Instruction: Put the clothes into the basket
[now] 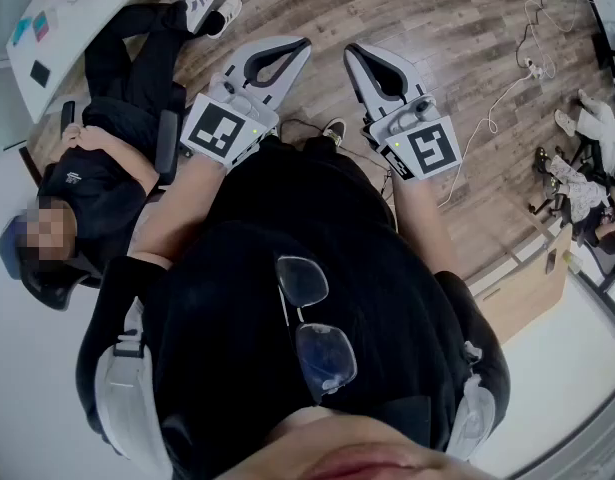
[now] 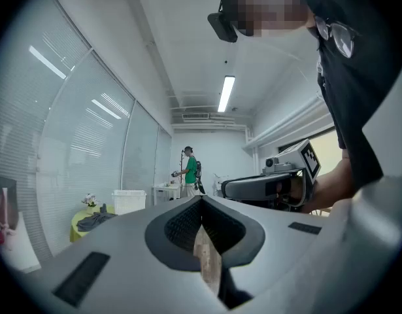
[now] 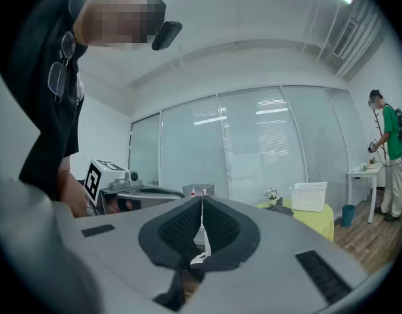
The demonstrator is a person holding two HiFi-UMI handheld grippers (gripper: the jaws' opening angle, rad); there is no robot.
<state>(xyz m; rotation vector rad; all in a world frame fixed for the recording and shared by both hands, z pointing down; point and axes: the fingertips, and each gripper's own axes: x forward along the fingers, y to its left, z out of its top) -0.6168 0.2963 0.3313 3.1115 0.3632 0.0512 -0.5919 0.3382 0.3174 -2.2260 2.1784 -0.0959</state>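
In the left gripper view a white basket [image 2: 129,201] stands far off on a small table with a yellow-green cloth [image 2: 80,227], and dark clothes [image 2: 94,222] lie beside it. The right gripper view shows the same basket [image 3: 309,196], the dark clothes [image 3: 277,205] and the table [image 3: 318,220]. My left gripper [image 1: 292,48] and right gripper [image 1: 359,53] are held side by side in front of my chest, above the wooden floor. Both are shut with nothing between the jaws. Each sees the other: the right gripper [image 2: 269,185] and the left gripper [image 3: 125,191].
A person in black [image 1: 107,158] sits in a chair at my left by a white desk [image 1: 77,8]. Cables [image 1: 507,98] trail over the floor at the right, near a wooden cabinet [image 1: 532,288]. A person in a green shirt [image 2: 189,171] stands at a far table.
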